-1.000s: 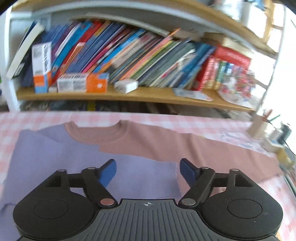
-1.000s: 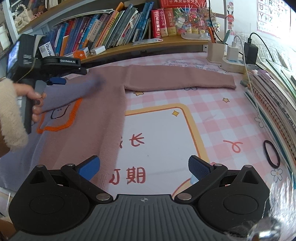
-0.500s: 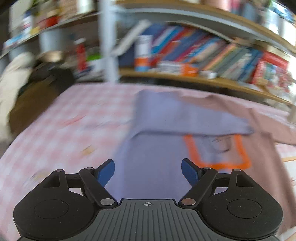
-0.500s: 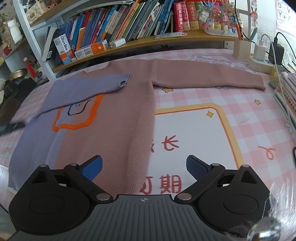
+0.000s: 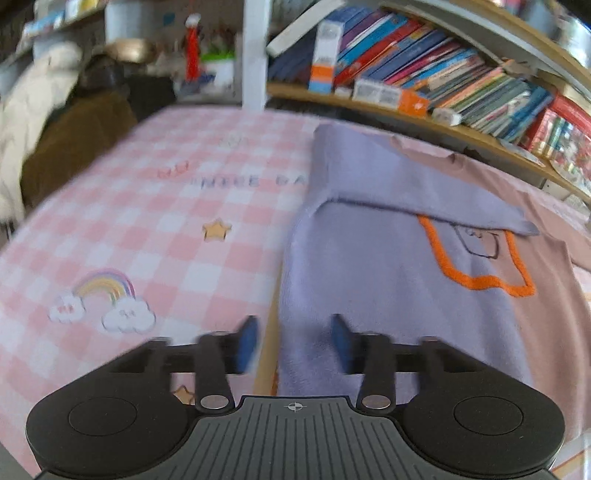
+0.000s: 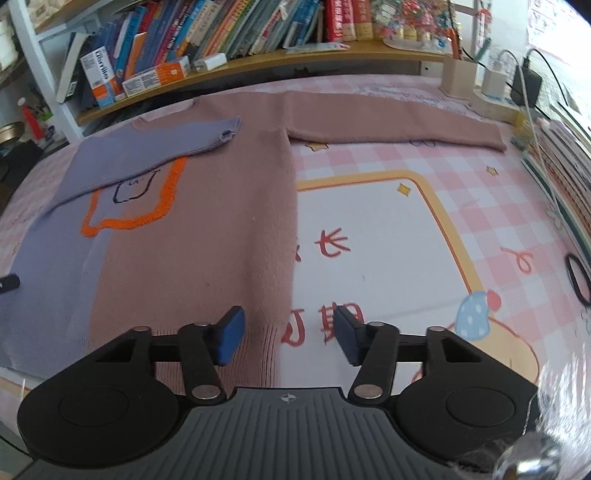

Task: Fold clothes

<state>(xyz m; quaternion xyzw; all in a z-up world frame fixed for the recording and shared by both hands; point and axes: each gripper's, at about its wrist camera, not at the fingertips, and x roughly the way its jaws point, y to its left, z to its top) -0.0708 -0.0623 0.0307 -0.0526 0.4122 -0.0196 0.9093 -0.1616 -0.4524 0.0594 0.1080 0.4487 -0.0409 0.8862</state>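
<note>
A two-tone knitted sweater, lavender on one half and dusty pink on the other, with an orange-outlined motif on the chest (image 6: 159, 206), is shown laid flat on the pink-and-white checked tablecloth (image 6: 498, 206), its collar toward 12 o'clock in the right wrist view. The lavender sleeve (image 6: 155, 153) is folded in across the chest, its cuff resting near the collar, where one second earlier it was being carried there by the left gripper; the pink sleeve (image 6: 395, 123) is stretched out toward 2 o'clock. One sleeve fold is thus judged complete and the opposite sleeve remains to be brought in. The left gripper (image 5: 293, 341) has since been withdrawn to the lavender side edge near the hem, its blue-padded fingers apart but narrower than half a second before, with the sweater edge seen between them and nothing clamped. The right gripper (image 6: 286, 336) is likewise held apart and empty over the pink hem corner at 6 o'clock. A wooden shelf of leaning books (image 6: 207, 33) is seen at 12 o'clock, and a black hair-tie ring (image 6: 579, 278) at 3 o'clock.
</note>
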